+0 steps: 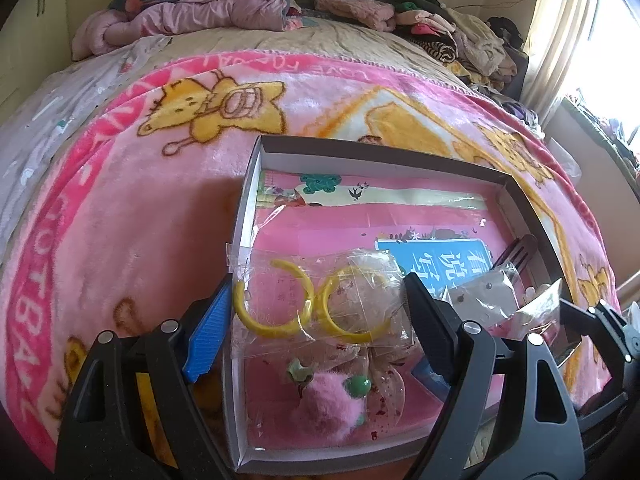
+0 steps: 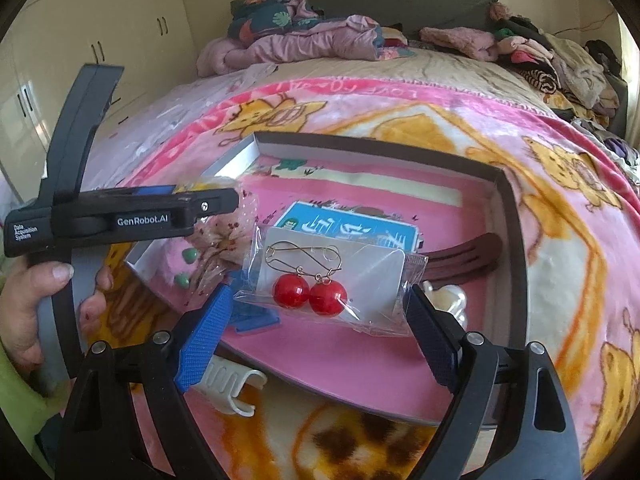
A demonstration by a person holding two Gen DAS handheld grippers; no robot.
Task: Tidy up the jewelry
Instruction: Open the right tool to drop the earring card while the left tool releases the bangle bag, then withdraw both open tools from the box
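- Across the bed, pink cartoon-bear blanket (image 1: 120, 240) spread flat, with heaps of clothes (image 1: 460, 36) piled along the far side.
- On the blanket, shallow open box (image 1: 248, 200) with white inner walls, floor covered by a pink picture booklet (image 2: 352, 224) bearing a blue label.
- Above the box's near left part, left gripper (image 1: 320, 284) spread wide, closed on the side edges of a clear packet of yellow hoop earrings (image 1: 276, 304), packet lifted off the box floor; left hand (image 2: 36, 300) wrapped round the handle.
- Over the box's near right part, right gripper (image 2: 318, 292) likewise wide, pinching a clear packet of red ball earrings (image 2: 328, 272) by both ends, card and gold hooks facing up.
- Against the box's right wall, brown hair clip (image 2: 468, 256) lying flat.
- Beneath the yellow hoops, pink pom-pom (image 1: 324, 400) with green beads, inside the box.
- Just outside the near wall, white claw clip (image 2: 228, 384) on the blanket.
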